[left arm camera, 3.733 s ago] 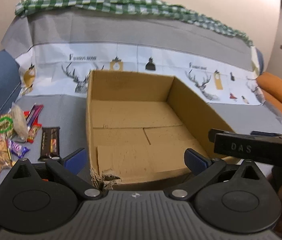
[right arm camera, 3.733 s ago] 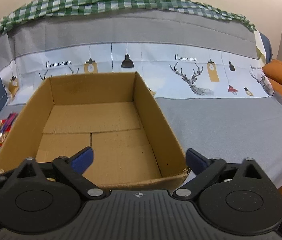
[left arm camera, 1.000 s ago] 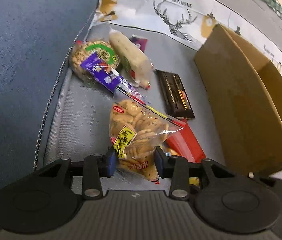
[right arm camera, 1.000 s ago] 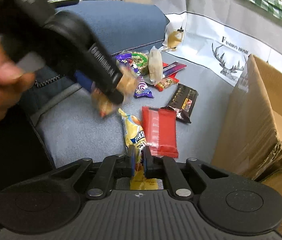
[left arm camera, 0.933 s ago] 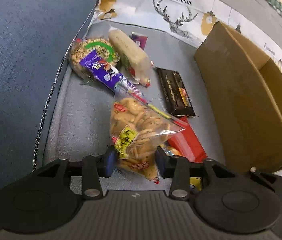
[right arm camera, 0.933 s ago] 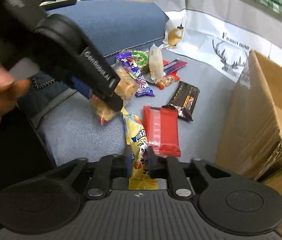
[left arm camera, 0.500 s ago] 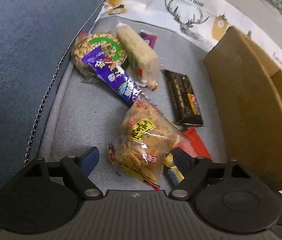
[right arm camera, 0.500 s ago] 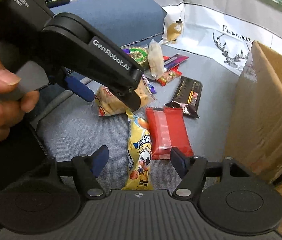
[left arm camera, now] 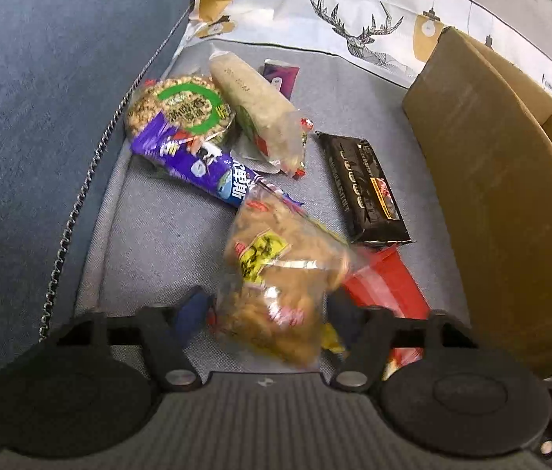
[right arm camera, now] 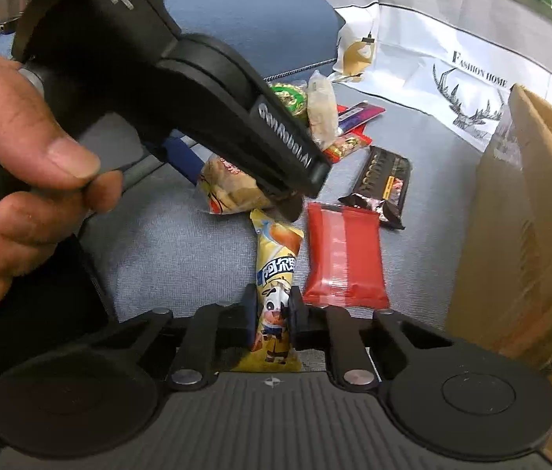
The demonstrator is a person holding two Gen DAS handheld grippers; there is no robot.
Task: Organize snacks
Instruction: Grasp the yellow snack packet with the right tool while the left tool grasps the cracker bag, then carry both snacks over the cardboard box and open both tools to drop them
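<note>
A clear bag of golden crackers (left arm camera: 276,286) lies on the grey sofa seat between the blue fingers of my left gripper (left arm camera: 268,309). Its jaws are closing around the bag, and the pads stand close to its sides without a clear squeeze. From the right wrist view that same left gripper (right arm camera: 237,180) comes in from the upper left, held in a person's hand (right arm camera: 21,156). My right gripper (right arm camera: 274,313) is shut on the lower part of a yellow packet with a cartoon cow (right arm camera: 276,274), which lies flat on the seat.
Beside the yellow packet lie a red packet (right arm camera: 342,258) and a dark chocolate bar (right arm camera: 385,180). Farther back sit a purple packet (left arm camera: 197,164), a round green-labelled snack (left arm camera: 180,109) and a pale long bar (left arm camera: 256,105). The cardboard box (left arm camera: 503,196) stands right; the blue sofa arm (left arm camera: 41,78) rises left.
Both grippers opened wide half a second ago. The left one let the cracker bag drop and now narrows around it again. The right one has shut again on the yellow packet.
</note>
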